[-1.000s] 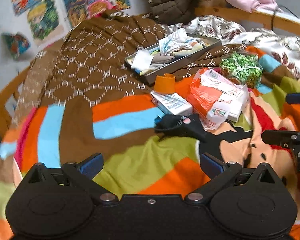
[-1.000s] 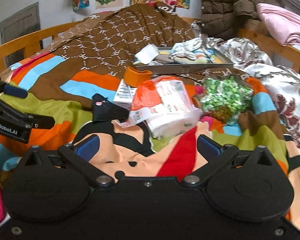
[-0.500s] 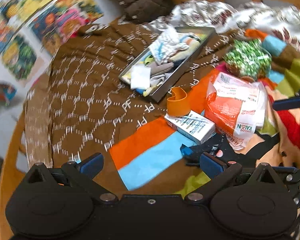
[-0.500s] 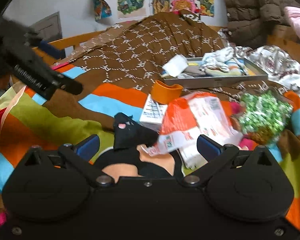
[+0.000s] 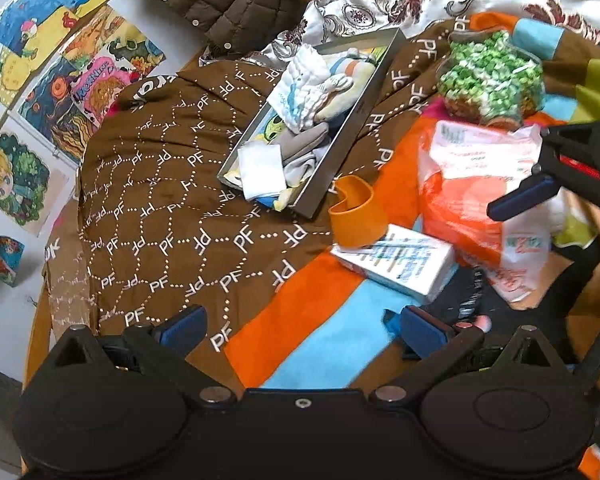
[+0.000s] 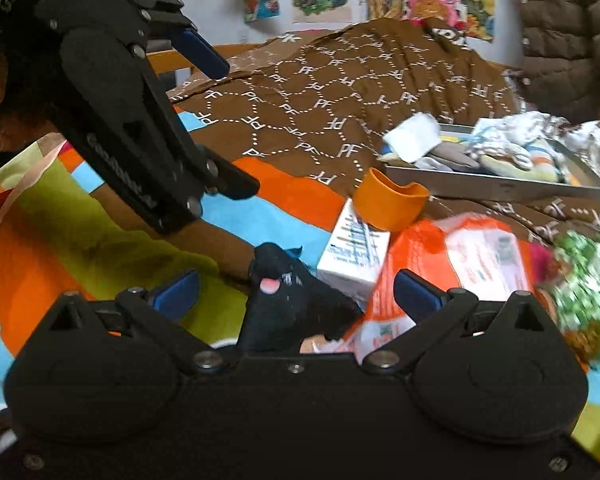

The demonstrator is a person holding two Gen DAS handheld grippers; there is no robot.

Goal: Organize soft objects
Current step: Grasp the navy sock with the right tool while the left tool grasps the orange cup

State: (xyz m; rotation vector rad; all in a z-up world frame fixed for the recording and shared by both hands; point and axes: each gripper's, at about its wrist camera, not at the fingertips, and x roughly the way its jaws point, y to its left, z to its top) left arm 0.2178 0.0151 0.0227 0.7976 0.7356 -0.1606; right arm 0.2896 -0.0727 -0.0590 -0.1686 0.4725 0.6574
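in the left wrist view our left gripper (image 5: pixel 302 326) gapes empty at lower centre; the black sock (image 5: pixel 466 294) lies lower right, the tray (image 5: pixel 342 148) upper centre. in the right wrist view our right gripper (image 6: pixel 296 292) is spread wide around that sock at centre; we judge closing comes next.

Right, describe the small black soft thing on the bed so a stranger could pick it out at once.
Start at the metal tray of socks on the brown quilt, then come forward past the orange cup and the white carton. The black sock lies just left of that carton on the striped blanket: the only black item, with a small pink spot.
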